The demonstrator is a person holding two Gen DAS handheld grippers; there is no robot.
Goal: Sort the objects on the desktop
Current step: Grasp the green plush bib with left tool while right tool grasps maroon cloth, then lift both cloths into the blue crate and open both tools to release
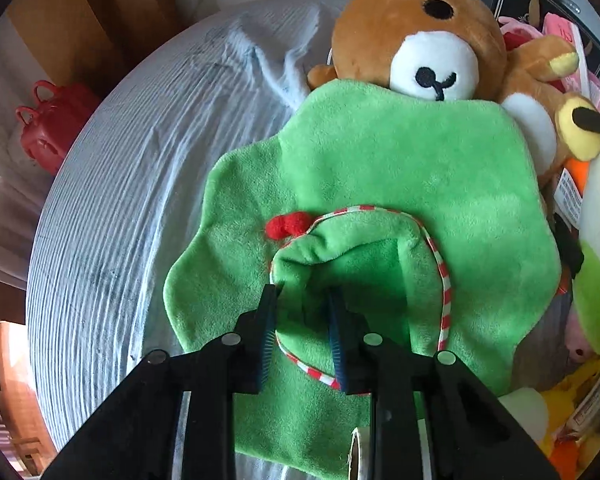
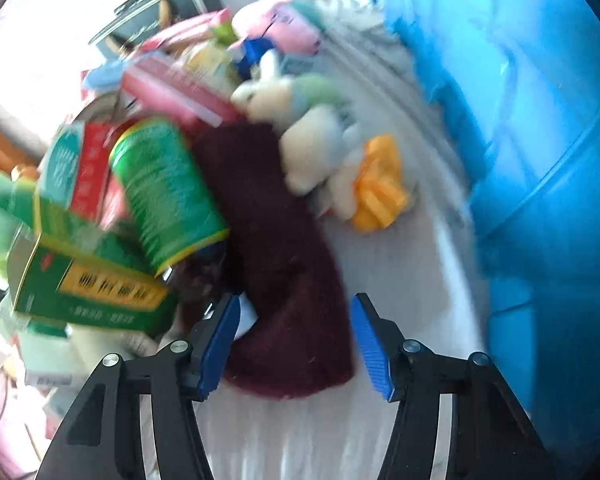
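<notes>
In the left wrist view my left gripper is shut on a fold of a green plush cloth with red-and-white striped trim, which hangs over the table and partly covers a brown teddy bear. In the right wrist view, which is blurred, my right gripper is open and empty, its fingers either side of a dark maroon fuzzy cloth lying on the table. A green can and a green box lie left of it. A white plush toy and an orange piece lie beyond.
A round table with a pale blue striped cover holds the pile. A large blue plastic bin stands at the right. Pink boxes, a dark box and more plush toys crowd the heap. A red bag sits beyond the table.
</notes>
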